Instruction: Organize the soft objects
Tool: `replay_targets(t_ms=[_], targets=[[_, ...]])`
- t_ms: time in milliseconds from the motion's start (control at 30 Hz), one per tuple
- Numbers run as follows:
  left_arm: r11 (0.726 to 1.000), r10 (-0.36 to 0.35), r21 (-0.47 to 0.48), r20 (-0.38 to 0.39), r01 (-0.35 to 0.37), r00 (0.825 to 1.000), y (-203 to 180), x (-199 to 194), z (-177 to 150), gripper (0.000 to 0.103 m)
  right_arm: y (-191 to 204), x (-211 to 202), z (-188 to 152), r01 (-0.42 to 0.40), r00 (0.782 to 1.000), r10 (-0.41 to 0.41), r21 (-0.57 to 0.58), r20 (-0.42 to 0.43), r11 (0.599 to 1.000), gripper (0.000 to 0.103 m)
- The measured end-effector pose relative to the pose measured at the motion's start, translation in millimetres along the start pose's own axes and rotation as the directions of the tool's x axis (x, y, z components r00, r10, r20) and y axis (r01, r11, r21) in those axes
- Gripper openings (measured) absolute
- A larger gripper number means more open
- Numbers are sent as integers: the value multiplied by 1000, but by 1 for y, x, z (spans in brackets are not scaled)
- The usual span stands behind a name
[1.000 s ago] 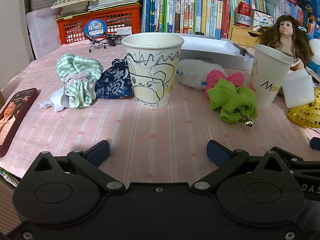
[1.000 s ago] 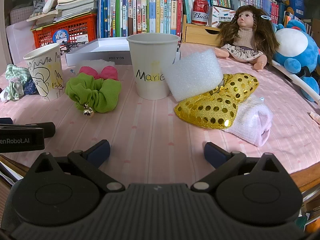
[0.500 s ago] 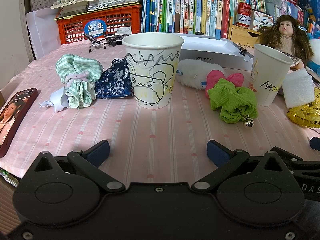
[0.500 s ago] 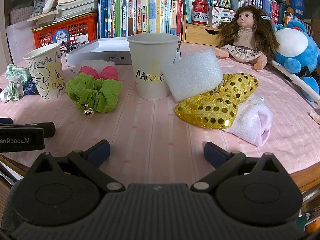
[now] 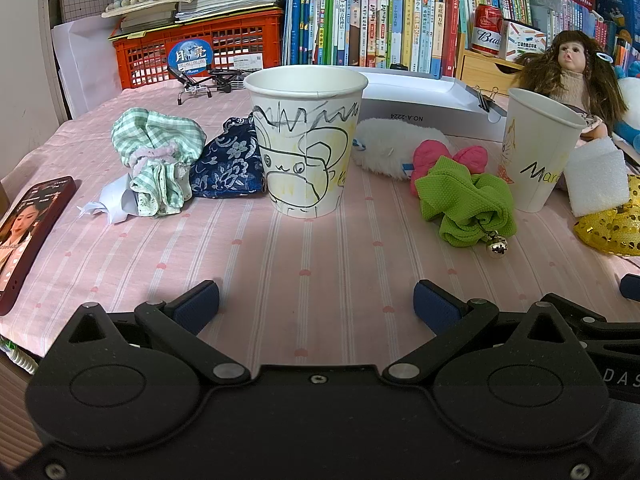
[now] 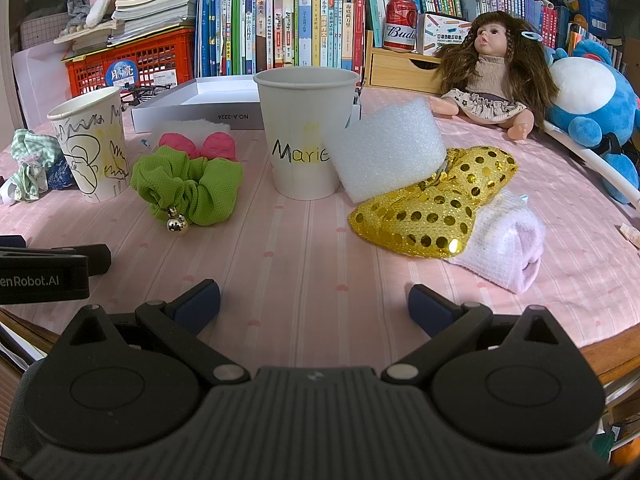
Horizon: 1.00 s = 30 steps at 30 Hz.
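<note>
Left wrist view: left gripper (image 5: 316,306) spread wide, fingers (image 5: 198,306) holding nothing, low over the pink striped counter (image 5: 320,264). Straight ahead of the fingers, a doodled paper cup (image 5: 306,142), upright. Left of it, checked green cloth (image 5: 158,160) touching a navy floral pouch (image 5: 228,162). Ahead right, green scrunchie (image 5: 466,204) with a small bell, pink scrunchie (image 5: 448,158) just behind it. Far left, a phone (image 5: 28,232) at the counter's edge. Behind everything, a red crate (image 5: 200,50) and a packed bookshelf (image 5: 380,20).

Right wrist view: right gripper (image 6: 314,304) likewise wide apart and empty. Dead ahead, the "Marie" cup (image 6: 306,134); leaning against its right side, a white foam block (image 6: 386,150). Ahead right, gold sequin bow (image 6: 434,204) lying on a pale rolled towel (image 6: 504,246). Beyond, a doll (image 6: 496,84) and a blue plush (image 6: 592,100).
</note>
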<state>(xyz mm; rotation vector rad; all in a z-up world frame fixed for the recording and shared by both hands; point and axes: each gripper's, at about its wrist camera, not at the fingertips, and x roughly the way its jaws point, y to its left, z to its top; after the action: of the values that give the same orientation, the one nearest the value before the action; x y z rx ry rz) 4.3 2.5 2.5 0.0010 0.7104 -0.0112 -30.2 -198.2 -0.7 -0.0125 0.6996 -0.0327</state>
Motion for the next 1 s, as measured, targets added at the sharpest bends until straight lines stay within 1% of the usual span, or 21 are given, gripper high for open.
replay_targets(t_ms=[300, 600, 833, 1000], targets=[[1000, 0, 0, 2, 0, 1000, 0, 0, 0, 103, 0, 0, 0, -1, 1000, 1, 1, 1, 1000, 103], [1000, -12, 12, 20, 11, 1000, -1, -1, -3, 103, 0, -1, 0, -1, 1000, 1, 4, 12, 1000, 103], [1000, -16, 17, 54, 15, 998, 0, -1, -8, 103, 0, -4, -7, 0, 998, -1, 9, 60, 1000, 103], [1000, -10, 10, 66, 9, 998, 0, -1, -8, 103, 2, -6, -13, 9, 994, -11, 19, 112, 1000, 103]])
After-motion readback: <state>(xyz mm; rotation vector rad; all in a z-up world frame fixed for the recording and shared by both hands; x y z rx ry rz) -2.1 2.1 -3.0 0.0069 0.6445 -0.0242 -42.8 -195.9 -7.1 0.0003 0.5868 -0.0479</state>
